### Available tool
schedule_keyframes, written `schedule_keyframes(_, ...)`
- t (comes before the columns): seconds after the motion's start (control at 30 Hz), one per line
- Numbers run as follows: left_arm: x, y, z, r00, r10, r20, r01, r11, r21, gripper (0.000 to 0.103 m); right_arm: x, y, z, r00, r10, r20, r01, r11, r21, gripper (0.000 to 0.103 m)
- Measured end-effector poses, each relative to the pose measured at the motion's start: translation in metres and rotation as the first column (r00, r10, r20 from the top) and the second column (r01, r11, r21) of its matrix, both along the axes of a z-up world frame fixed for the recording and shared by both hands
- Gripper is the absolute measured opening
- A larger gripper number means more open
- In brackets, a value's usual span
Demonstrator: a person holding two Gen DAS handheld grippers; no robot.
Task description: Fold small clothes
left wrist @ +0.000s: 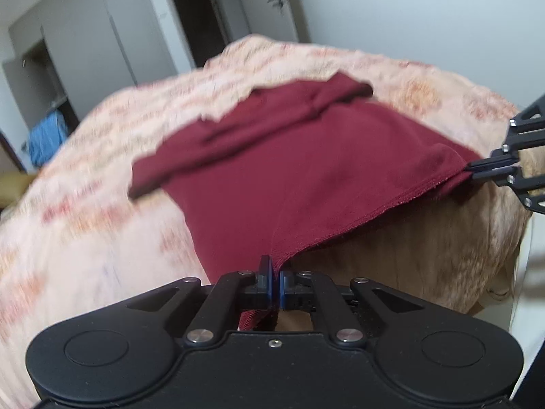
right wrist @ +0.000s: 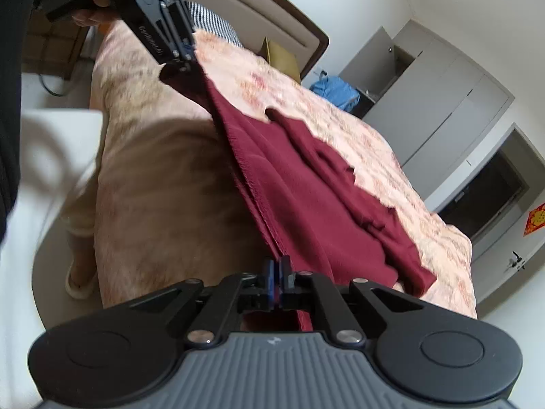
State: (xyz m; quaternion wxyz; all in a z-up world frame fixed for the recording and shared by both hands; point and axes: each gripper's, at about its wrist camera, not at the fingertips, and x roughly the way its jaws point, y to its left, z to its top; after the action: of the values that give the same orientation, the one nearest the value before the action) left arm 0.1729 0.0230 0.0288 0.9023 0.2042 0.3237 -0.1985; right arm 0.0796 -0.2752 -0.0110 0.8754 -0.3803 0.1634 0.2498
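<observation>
A dark red shirt (left wrist: 293,156) lies spread on a bed with a pink flowered blanket (left wrist: 102,184). My left gripper (left wrist: 275,269) is shut on one corner of its hem, which is lifted off the blanket. My right gripper (right wrist: 276,269) is shut on the other hem corner of the dark red shirt (right wrist: 306,197). The hem is stretched taut between the two. In the left wrist view the right gripper (left wrist: 471,170) pinches the cloth at the far right; in the right wrist view the left gripper (right wrist: 182,68) grips it at the upper left. The sleeves lie folded on the far side.
The blanket (right wrist: 143,170) hangs over the bed's near side. A padded headboard (right wrist: 272,10) and a striped pillow (right wrist: 211,20) stand at one end. Grey wardrobes (right wrist: 436,102), a blue bundle (right wrist: 335,92) and a dark doorway (left wrist: 201,17) lie beyond the bed.
</observation>
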Motion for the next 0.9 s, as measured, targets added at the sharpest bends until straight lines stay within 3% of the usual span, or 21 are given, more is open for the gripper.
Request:
schedule_keyframes(0.03,0.000,0.002,-0.006,1.000,0.011,-0.013,-0.011,1.000,-0.012,0.003,-0.002,-0.001,-0.005,1.000,-0.001,-0.014,0.001,1.000,-0.002,0.007)
schedule_keyframes(0.1,0.002,0.005,-0.013,0.999,0.030,-0.032,-0.031,0.999,-0.037,0.003,-0.007,-0.006,-0.012,0.999,-0.001,-0.046,0.002,1.000,0.013,0.027)
schedule_keyframes(0.13,0.003,0.006,-0.014,0.999,0.037,-0.038,-0.039,0.998,-0.046,0.003,-0.008,-0.010,-0.015,0.998,-0.010,-0.057,0.012,1.000,0.029,0.046)
schedule_keyframes(0.17,0.004,0.007,-0.016,0.998,0.044,-0.042,-0.046,0.998,-0.052,0.003,-0.008,-0.013,-0.018,0.998,-0.028,-0.059,0.031,0.999,0.044,0.057)
schedule_keyframes(0.23,0.006,0.006,-0.017,0.997,0.053,-0.048,-0.056,0.997,-0.060,0.003,-0.013,-0.020,-0.024,0.996,-0.070,-0.046,0.073,0.996,0.051,0.063)
schedule_keyframes(0.33,0.007,0.006,-0.015,0.997,0.056,-0.049,-0.060,0.996,-0.065,0.003,-0.018,-0.020,-0.039,0.994,-0.102,0.035,0.102,0.995,-0.016,0.070)
schedule_keyframes(0.5,0.008,0.005,-0.008,0.997,0.070,-0.034,-0.072,0.995,-0.075,0.003,-0.006,-0.008,-0.060,0.991,-0.075,0.111,0.086,0.991,-0.104,0.070)
schedule_keyframes(0.67,0.007,0.003,0.003,0.997,0.072,-0.003,-0.072,0.994,-0.086,0.003,0.009,0.010,-0.060,0.992,-0.059,0.112,0.060,0.998,-0.007,0.071)
schedule_keyframes(0.77,0.007,0.003,0.010,0.997,0.072,0.020,-0.070,0.994,-0.084,0.003,0.018,0.023,-0.058,0.982,-0.131,0.135,0.125,0.991,0.053,0.069)
schedule_keyframes(0.8,0.007,0.004,0.013,0.997,0.072,0.027,-0.070,0.994,-0.080,0.003,0.021,0.025,-0.057,0.975,-0.166,0.149,0.159,0.985,0.060,0.067)
schedule_keyframes(0.87,0.007,0.005,0.016,0.997,0.072,0.041,-0.069,0.995,-0.072,0.003,0.027,0.027,-0.059,0.955,-0.237,0.179,0.232,0.971,0.051,0.039)
schedule_keyframes(0.9,0.006,0.006,0.017,0.996,0.071,0.045,-0.068,0.995,-0.068,0.003,0.029,0.026,-0.061,0.944,-0.267,0.193,0.264,0.964,0.038,0.037)
